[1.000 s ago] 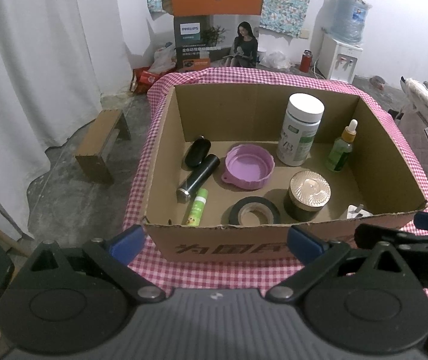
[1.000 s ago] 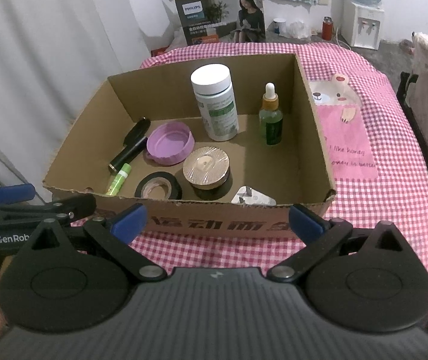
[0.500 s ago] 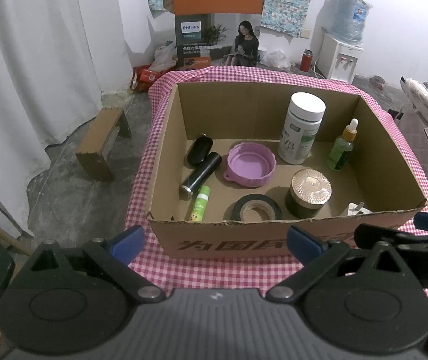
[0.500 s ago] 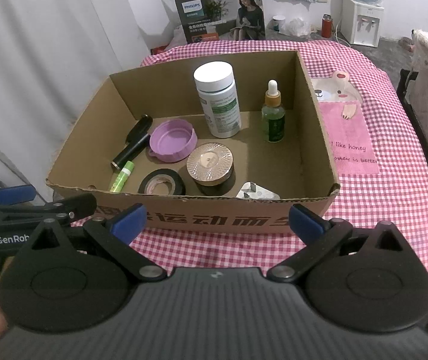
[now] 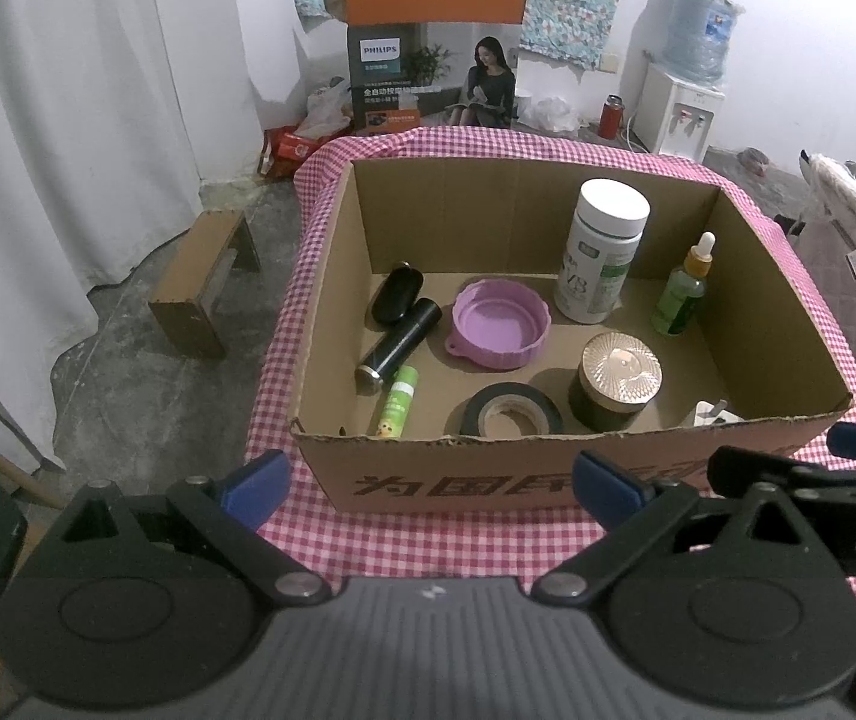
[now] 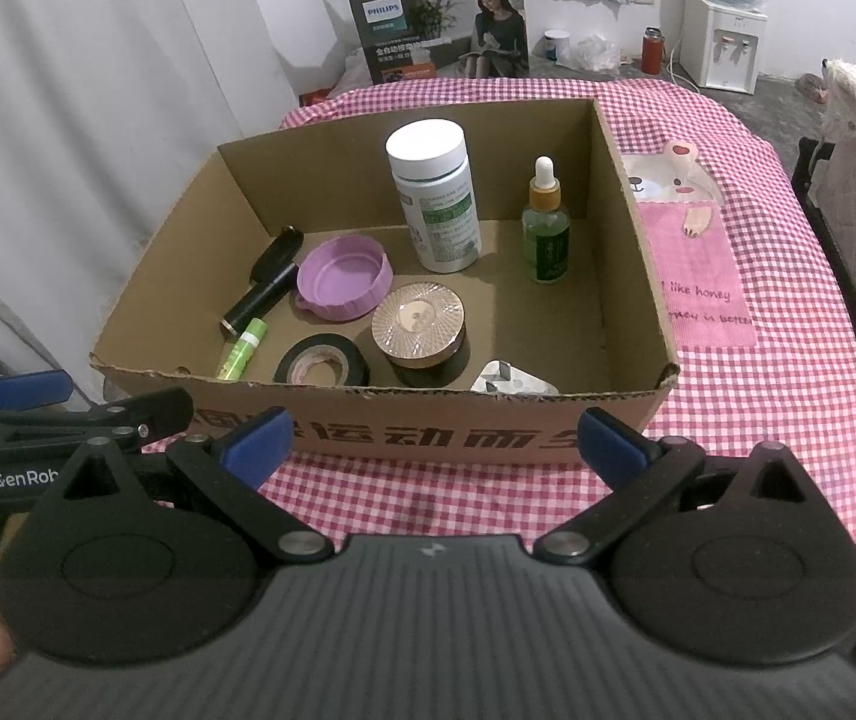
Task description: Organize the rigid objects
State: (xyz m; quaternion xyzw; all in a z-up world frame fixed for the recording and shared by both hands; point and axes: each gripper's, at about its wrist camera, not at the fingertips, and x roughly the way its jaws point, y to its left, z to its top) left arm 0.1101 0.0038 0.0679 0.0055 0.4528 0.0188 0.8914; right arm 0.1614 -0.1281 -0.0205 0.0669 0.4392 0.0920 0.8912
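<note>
Both tongs are hanging released and empty just short of the cardboard box (image 5: pixel 547 480), whose contents are lying straight ahead of them, beyond its near wall. The left gripper (image 5: pixel 430 477) is sitting nearer the glossy black tube (image 5: pixel 399 345), long axis running away and rightward; the right gripper (image 6: pixel 435 441) is nearer the ribbed metallic-lidded jar (image 6: pixel 419 324) and upright white plastic bottle (image 6: pixel 435 195).

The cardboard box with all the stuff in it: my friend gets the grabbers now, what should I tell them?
Left gripper: open, empty, in front of the cardboard box.
Right gripper: open, empty, beside it.
In the box: white supplement bottle and green dropper bottle upright; purple lid, gold-lidded jar, black tape roll, green lip balm, black tube, white plug.
Done: everything visible is boxed.
Left: nothing shows outside it.
</note>
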